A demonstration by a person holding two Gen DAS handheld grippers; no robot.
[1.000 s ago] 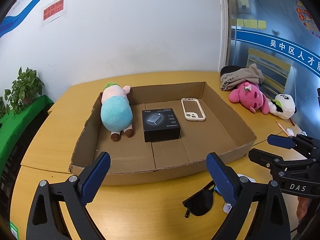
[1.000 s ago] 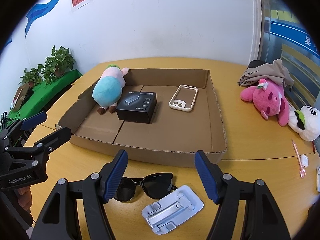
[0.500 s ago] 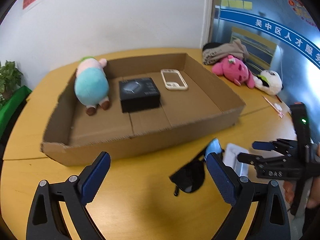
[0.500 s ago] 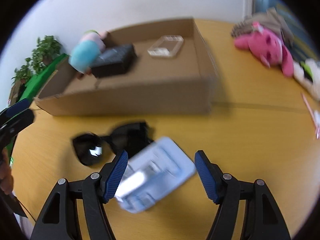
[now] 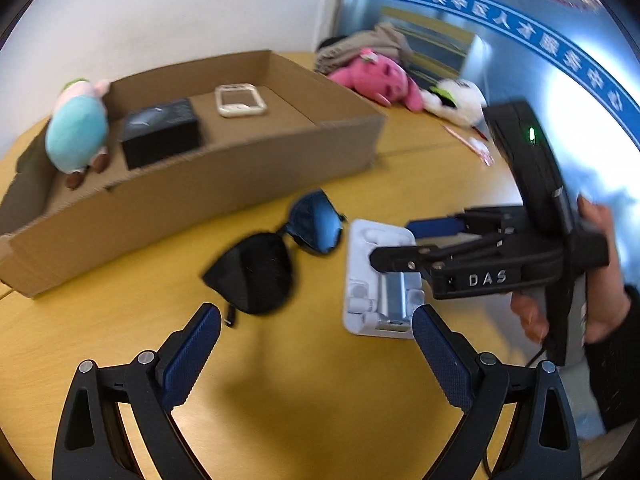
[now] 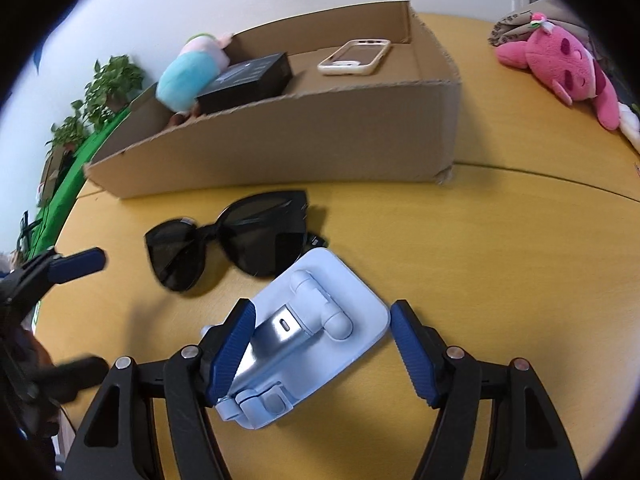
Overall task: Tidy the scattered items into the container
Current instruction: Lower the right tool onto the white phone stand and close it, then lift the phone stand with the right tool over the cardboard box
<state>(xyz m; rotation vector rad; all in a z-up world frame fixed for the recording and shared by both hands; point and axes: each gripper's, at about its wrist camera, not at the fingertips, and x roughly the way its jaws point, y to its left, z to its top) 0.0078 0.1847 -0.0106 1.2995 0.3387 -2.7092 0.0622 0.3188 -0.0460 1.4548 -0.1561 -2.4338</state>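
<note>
1. Nearest the right wrist camera, our right gripper (image 6: 322, 346) stands wide open astride the pale phone stand (image 6: 308, 332); its left pad looks to touch the stand, the right pad is apart. We judge it best to centre the stand before closing.
2. Beside the stand lie the sunglasses (image 6: 236, 240), on the table (image 6: 500, 264).
3. Our left gripper (image 5: 316, 356) hangs wide open and empty, near the sunglasses (image 5: 272, 260).
4. Farther off sits the cardboard box (image 6: 320, 136), already holding a black box (image 6: 246, 78), phone case (image 6: 354, 56) and plush toy (image 6: 188, 76).
</note>
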